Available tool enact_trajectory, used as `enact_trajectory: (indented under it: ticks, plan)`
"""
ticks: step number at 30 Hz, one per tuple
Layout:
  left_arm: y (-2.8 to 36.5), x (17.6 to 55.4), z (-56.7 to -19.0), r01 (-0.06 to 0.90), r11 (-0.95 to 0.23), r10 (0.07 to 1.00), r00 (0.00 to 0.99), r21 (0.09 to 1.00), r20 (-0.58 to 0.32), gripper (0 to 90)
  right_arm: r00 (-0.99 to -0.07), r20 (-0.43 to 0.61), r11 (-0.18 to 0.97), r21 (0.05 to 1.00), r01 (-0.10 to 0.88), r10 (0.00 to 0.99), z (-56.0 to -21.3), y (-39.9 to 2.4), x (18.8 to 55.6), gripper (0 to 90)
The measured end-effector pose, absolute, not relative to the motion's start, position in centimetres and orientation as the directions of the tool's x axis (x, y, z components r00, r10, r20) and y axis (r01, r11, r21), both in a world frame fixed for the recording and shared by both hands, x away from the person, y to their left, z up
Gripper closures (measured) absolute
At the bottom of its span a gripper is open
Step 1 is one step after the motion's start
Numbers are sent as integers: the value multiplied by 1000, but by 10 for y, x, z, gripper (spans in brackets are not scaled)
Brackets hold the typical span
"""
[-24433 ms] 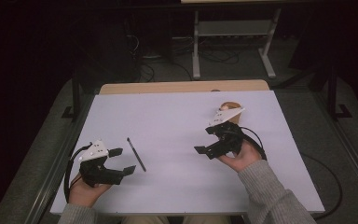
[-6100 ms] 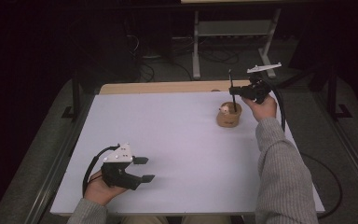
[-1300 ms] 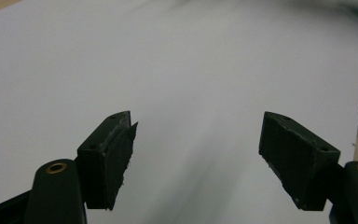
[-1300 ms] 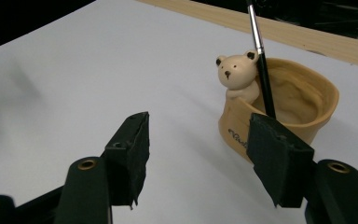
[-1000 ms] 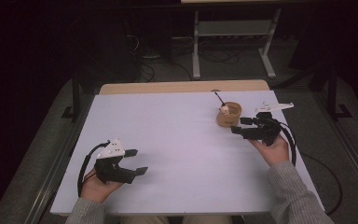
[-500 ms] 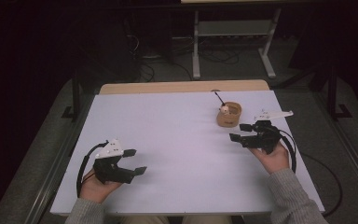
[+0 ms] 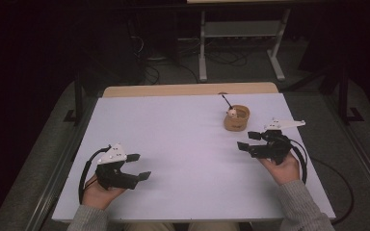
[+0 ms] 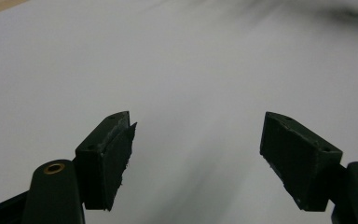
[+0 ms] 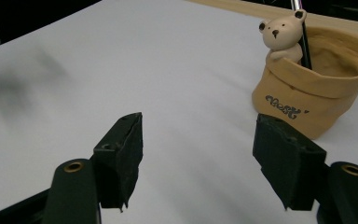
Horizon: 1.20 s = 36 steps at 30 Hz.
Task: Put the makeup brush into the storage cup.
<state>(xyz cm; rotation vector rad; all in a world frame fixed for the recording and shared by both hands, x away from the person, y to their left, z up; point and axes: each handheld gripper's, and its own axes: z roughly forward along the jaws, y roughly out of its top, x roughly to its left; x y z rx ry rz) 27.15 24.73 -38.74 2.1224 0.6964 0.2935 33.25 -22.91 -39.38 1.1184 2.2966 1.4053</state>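
Observation:
A tan sack-shaped pot (image 7: 236,118) with a small bear figure on its rim stands at the back right of the white table top (image 7: 183,139). A black pen (image 7: 227,101) stands tilted inside it. My right gripper (image 7: 247,140) lies just in front of the pot, apart from it, open with nothing between its jaws, which have just been opening. In the right gripper view the pot (image 9: 314,91) and pen (image 9: 303,42) sit beyond the right jaw of my right gripper (image 9: 198,158). My left gripper (image 7: 139,166) rests open and empty at the front left, over bare table (image 8: 198,158).
A wooden strip (image 7: 188,89) runs along the table's far edge. Behind the table a metal stand (image 7: 241,33) and cables sit on the dark floor. A black cable (image 7: 337,192) trails off the right side.
My right gripper has drawn back from the pot toward the near edge of the table. The left gripper, the pot and the pen have kept still.

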Motion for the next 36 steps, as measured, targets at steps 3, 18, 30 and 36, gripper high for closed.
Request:
enact_trajectory:
  ticks: [3,18,30,36]
  plan:
    - [248,271,-388,377,-473,578,815,796,-43,245,-681,187,245,840,485,708,-392,-230,330,317]
    - [248,271,-391,382,-474,579,814,793,-45,242,-660,198,216,844,491,725,-405,-241,313,308]
    - [249,270,-394,386,-485,582,812,785,-39,238,-652,202,220,835,505,731,-416,-244,302,305]
    - [249,270,-397,389,-489,586,810,781,-37,237,-661,188,238,834,499,727,-417,-244,296,293]
